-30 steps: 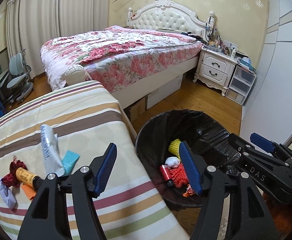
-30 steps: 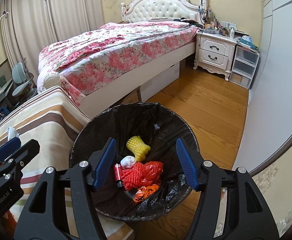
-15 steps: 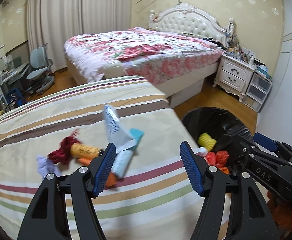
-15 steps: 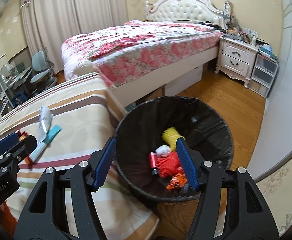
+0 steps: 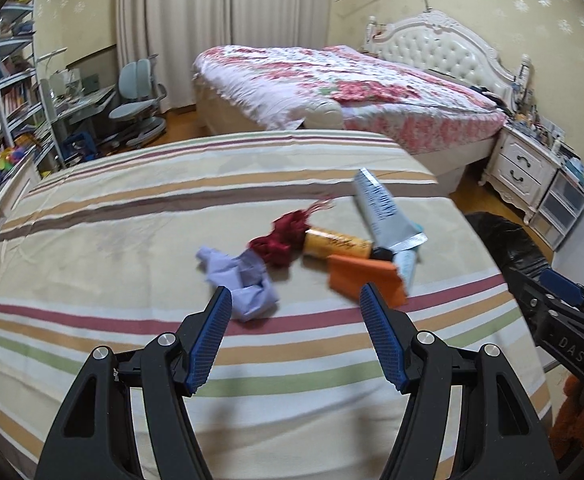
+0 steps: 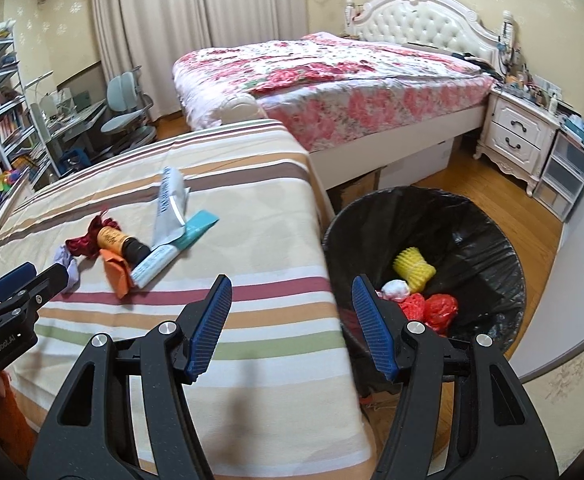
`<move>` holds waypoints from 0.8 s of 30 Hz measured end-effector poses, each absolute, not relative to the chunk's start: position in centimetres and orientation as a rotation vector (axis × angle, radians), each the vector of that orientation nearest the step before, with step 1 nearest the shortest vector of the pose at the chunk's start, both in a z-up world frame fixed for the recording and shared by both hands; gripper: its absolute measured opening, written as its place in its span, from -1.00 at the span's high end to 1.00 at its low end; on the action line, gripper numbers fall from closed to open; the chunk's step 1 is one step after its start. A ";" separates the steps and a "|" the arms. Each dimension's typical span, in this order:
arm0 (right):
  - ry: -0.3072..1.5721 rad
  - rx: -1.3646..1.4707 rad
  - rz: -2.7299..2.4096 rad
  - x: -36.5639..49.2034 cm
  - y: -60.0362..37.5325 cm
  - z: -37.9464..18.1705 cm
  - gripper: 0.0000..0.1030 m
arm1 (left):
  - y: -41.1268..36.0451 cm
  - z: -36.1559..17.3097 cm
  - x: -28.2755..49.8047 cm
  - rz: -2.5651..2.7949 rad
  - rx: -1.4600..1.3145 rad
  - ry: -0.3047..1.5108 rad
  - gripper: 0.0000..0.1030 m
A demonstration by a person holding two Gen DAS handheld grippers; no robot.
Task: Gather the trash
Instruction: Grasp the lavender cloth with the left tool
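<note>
Several pieces of trash lie on the striped bed cover [image 5: 92, 248]: a crumpled lilac paper [image 5: 244, 284], a dark red wad [image 5: 280, 236], an orange bottle [image 5: 338, 243], an orange wrapper [image 5: 366, 278] and a silver pouch [image 5: 384, 210]. My left gripper [image 5: 294, 300] hangs open above the cover, just short of the lilac paper and orange wrapper, nothing between its fingers. My right gripper [image 6: 288, 284] is open and empty over the cover's edge, beside the black-lined bin [image 6: 488, 236]. The bin holds a yellow foam net [image 6: 412, 266] and red netting [image 6: 428, 306].
A bed with a floral quilt [image 6: 332, 80] stands behind the striped cover. A white nightstand [image 6: 520, 136] and plastic drawers [image 6: 568, 176] line the right wall. A desk chair [image 5: 138, 88] and shelves [image 5: 8, 80] fill the left. Wooden floor [image 6: 492, 188] surrounds the bin.
Both grippers have swung left, away from the bin and over the striped cover. The trash pile now sits in front of the left gripper. Neither gripper's jaws have changed.
</note>
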State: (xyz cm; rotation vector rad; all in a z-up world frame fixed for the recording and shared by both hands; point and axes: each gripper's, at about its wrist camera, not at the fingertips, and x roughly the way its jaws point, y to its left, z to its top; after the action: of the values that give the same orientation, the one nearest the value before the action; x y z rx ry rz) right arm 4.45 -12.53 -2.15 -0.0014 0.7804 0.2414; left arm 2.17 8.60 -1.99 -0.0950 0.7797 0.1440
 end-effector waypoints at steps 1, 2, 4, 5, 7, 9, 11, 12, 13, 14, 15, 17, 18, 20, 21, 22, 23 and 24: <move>0.782 -0.006 0.248 4.4 -12.2 -2.2 -0.19 | 9.1 -2.2 2.2 0.156 -0.099 0.788 -0.26; 0.784 -0.010 0.255 4.3 -11.8 -2.3 -0.19 | 9.3 -2.4 2.2 0.160 -0.103 0.794 -0.26; 0.789 -0.018 0.267 4.2 -11.2 -2.4 -0.19 | 10.0 -2.7 2.3 0.165 -0.113 0.807 -0.26; 0.791 -0.022 0.274 4.2 -10.8 -2.5 -0.19 | 10.2 -2.8 2.4 0.167 -0.118 0.814 -0.26; 0.792 -0.031 0.286 4.1 -10.2 -2.5 -0.19 | 10.6 -3.1 2.7 0.174 -0.126 0.824 -0.26; 0.794 -0.038 0.296 4.0 -9.6 -2.6 -0.19 | 11.1 -3.4 3.1 0.180 -0.133 0.843 -0.26; 0.795 -0.043 0.305 3.9 -9.2 -2.6 -0.19 | 11.7 -3.7 3.5 0.188 -0.143 0.861 -0.26; 0.797 -0.046 0.309 3.9 -9.1 -2.7 -0.19 | 11.9 -3.9 3.6 0.189 -0.149 0.868 -0.26; 0.799 -0.048 0.312 4.0 -8.9 -2.7 -0.19 | 12.2 -4.1 3.8 0.188 -0.157 0.876 -0.26; 0.801 -0.049 0.316 4.0 -8.8 -2.8 -0.19 | 12.4 -4.3 3.7 0.184 -0.162 0.883 -0.26; 0.803 -0.051 0.319 4.1 -8.6 -2.9 -0.19 | 12.7 -4.4 3.8 0.178 -0.172 0.888 -0.15; 0.805 -0.056 0.324 4.1 -8.4 -3.0 -0.19 | 13.0 -4.6 3.8 0.170 -0.177 0.897 0.03; 0.807 -0.057 0.327 4.1 -8.2 -3.1 -0.19 | 13.0 -4.5 3.8 0.167 -0.169 0.892 0.14; 0.808 -0.061 0.333 4.0 -7.9 -3.1 -0.19 | 12.8 -4.6 3.7 0.157 -0.150 0.890 0.31; 0.808 -0.064 0.337 4.0 -7.7 -3.1 -0.19 | 12.8 -4.6 3.5 0.152 -0.144 0.889 0.31; 0.808 -0.067 0.340 4.0 -7.5 -3.0 -0.19 | 12.8 -4.6 3.4 0.147 -0.143 0.887 0.31; 0.806 -0.070 0.345 3.9 -7.2 -2.9 -0.19 | 12.8 -4.6 3.3 0.142 -0.143 0.885 0.32; 0.805 -0.073 0.349 3.8 -7.1 -2.9 -0.19 | 12.8 -4.6 3.1 0.139 -0.142 0.884 0.32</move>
State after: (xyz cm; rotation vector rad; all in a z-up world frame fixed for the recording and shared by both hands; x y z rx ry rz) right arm 3.82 -7.06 -2.85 -0.0729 0.8048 0.3492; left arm 3.15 12.83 -4.60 -0.1417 0.8836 0.1391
